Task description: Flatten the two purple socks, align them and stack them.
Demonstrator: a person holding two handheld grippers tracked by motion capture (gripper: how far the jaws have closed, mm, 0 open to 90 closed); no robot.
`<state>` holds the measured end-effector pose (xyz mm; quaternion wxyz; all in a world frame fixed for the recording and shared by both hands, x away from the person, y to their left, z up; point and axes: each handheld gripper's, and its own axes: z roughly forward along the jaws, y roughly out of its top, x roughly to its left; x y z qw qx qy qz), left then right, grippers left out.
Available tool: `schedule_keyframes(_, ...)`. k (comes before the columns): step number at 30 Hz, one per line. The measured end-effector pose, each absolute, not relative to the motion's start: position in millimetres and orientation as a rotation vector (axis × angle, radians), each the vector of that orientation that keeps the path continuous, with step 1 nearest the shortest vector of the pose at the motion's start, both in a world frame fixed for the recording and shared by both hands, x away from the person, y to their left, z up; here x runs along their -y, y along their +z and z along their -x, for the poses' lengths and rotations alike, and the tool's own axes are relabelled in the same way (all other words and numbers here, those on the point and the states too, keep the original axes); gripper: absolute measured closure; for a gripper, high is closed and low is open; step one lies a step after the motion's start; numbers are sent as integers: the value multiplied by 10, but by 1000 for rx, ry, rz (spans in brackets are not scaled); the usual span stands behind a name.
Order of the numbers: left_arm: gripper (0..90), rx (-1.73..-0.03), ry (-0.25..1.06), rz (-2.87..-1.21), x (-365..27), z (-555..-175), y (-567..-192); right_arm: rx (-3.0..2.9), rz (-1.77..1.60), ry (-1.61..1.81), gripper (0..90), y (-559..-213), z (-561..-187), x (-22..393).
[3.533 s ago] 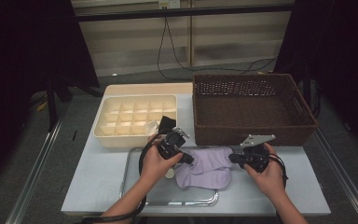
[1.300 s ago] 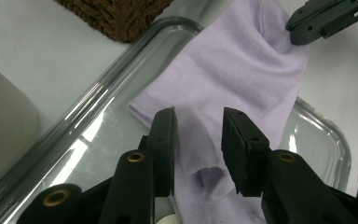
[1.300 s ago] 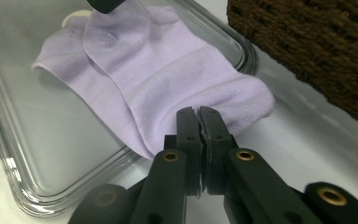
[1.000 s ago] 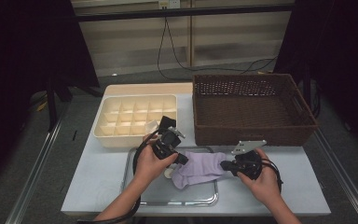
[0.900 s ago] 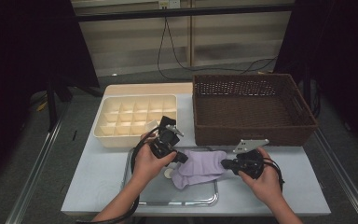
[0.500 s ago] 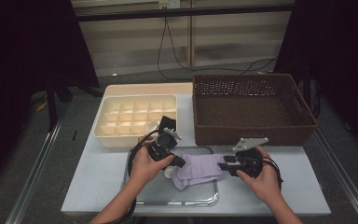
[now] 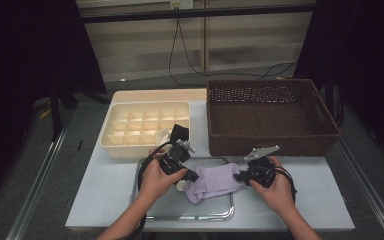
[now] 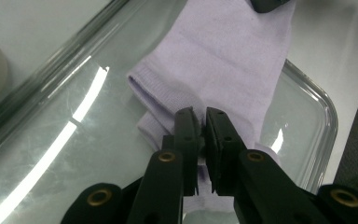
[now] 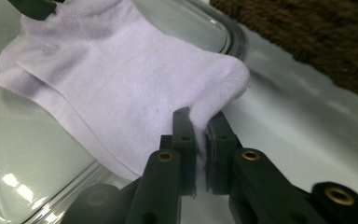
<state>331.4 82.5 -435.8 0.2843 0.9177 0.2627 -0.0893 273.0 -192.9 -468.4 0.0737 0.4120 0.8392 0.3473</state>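
A lilac sock (image 7: 215,181) lies on a shiny metal tray (image 7: 180,212) at the table's front. My left gripper (image 7: 194,177) comes from the left and is shut on the sock's ribbed cuff end (image 8: 233,51), its tips (image 8: 203,126) pinching a fold. From the right, my right gripper (image 7: 237,176) is shut on the sock's rounded end (image 9: 121,70) over the tray's rim. Its jaws (image 9: 201,123) have just been closing, with sock fabric between them. The sock stretches between the two grippers.
A cream compartment box (image 7: 145,127) stands behind the tray at the left. A dark wicker basket (image 7: 270,112) stands behind it at the right. A small black object (image 7: 180,132) leans at the box's front corner. The white tabletop (image 7: 100,200) flanks the tray.
Since the earliest frame the sock has gone from spread wide to narrower and bunched between the grippers. Over the last second neither hand has visibly shifted.
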Motion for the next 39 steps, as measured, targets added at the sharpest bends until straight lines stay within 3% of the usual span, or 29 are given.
schedule_keyframes(10,841,-669,-265,-2437,-650,-3351,-4384,-2442,-1293,1021,852,-4658,-2756,2159)
schedule_keyframes(19,841,-669,-277,-2427,-657,-3309,-4369,-2366,-1264,1056,564,-4478,-2721,2188)
schedule_keyframes(25,840,-662,-276,-2423,-664,-3304,-4356,-2401,-1190,1070,619,-4440,-2679,2096)
schedule_keyframes(34,840,-661,-285,-2416,-663,-3298,-4356,-2497,-1127,986,652,-4662,-2722,1931)
schedule_keyframes(39,841,-657,-284,-2407,-676,-3296,-4317,-2490,-1115,965,879,-4672,-2717,1960)
